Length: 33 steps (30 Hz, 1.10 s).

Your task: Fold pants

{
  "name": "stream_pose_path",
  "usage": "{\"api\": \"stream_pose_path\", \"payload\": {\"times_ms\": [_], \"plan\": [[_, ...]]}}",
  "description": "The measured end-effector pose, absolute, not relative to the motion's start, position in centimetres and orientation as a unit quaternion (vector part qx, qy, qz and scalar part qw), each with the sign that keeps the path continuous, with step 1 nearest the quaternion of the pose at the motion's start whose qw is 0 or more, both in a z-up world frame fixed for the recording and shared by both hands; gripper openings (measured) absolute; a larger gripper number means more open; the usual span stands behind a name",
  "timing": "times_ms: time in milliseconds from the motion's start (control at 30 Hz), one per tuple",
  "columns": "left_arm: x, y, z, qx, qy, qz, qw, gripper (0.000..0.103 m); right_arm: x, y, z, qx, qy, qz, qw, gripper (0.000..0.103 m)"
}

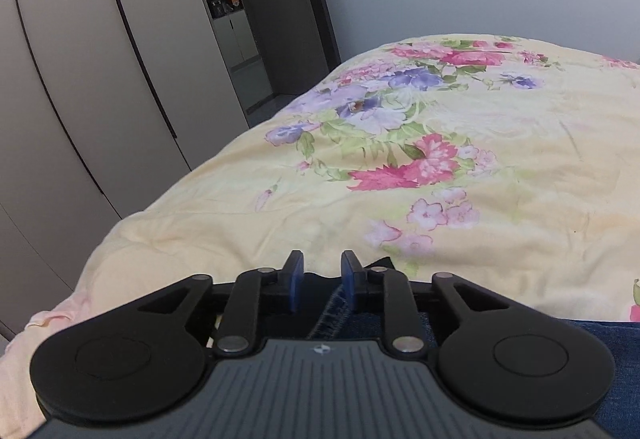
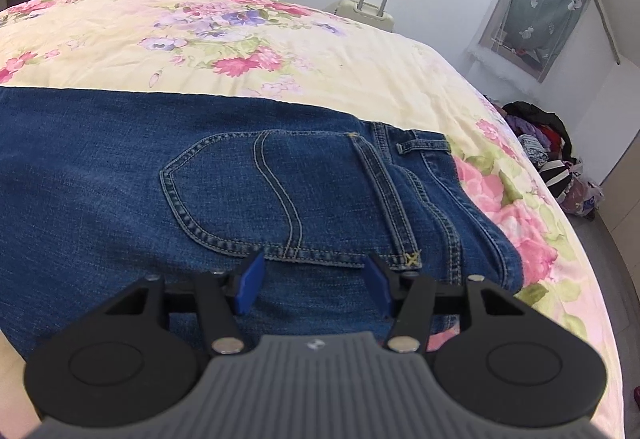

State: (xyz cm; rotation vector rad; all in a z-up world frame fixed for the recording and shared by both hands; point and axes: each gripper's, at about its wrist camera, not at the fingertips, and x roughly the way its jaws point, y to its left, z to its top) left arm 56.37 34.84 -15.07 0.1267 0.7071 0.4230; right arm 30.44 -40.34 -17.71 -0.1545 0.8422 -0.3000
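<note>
Blue denim jeans (image 2: 120,175) lie flat on a floral bedspread (image 2: 120,35), back pocket up, waistband toward the right. My right gripper (image 2: 314,279) is open and empty, just above the jeans below the back pocket. In the left wrist view a stitched denim edge (image 1: 334,315) runs up between the blue pads of my left gripper (image 1: 322,275). The jaws stand narrowly apart around that edge; whether they pinch it is hidden. More denim (image 1: 624,359) shows at the lower right.
Beige wardrobe doors (image 1: 80,79) and an open dark doorway (image 1: 248,19) stand left of the bed. A cream suitcase (image 2: 366,9) is behind the bed. A pile of clothes and bags (image 2: 548,151) lies on the floor at the right.
</note>
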Motion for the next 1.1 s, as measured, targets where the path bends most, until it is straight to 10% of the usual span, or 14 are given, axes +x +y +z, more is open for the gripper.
{"api": "stream_pose_path", "payload": {"times_ms": [433,1100], "plan": [[48.4,31.5,-17.9,0.160,0.474,0.092,0.861,0.011,27.0,-32.1,-16.7,-0.008,0.404,-0.060,0.913,0.050],[44.9,25.2,-15.9,0.100,0.431,0.061,0.895,0.015,22.8,-26.7,-18.9,0.101,0.381,-0.189,0.899,0.051]]}}
